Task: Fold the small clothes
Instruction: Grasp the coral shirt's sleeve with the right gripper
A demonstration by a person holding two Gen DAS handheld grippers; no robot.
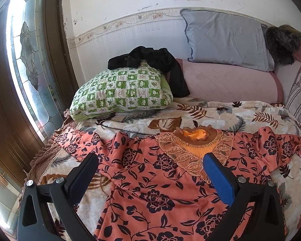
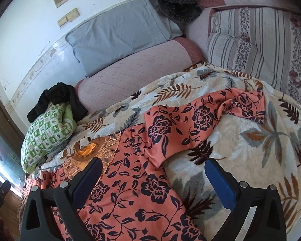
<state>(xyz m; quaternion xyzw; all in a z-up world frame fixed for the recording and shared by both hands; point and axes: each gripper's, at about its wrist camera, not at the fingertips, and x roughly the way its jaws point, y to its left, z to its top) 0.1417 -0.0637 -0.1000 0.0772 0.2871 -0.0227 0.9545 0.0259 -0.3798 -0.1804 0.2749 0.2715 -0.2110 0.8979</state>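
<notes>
Coral floral top (image 1: 150, 180) lying spread flat on leaf-print blanket (image 1: 220, 114), embroidered neckline facing pillows. Left gripper (image 1: 150, 161) hovering over chest, fingers wide apart, holding nothing. Right gripper (image 2: 153, 165) hovering by sleeve, also gaping.

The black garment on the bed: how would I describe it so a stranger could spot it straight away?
Start at the bed's leaf-patterned blanket and look toward the wall, where a green-and-white checked pillow lies. The black garment is crumpled on top of that pillow, one end trailing down onto the pink quilted bolster. It is the only plain black cloth; the coral floral top lies spread out in front.
</notes>
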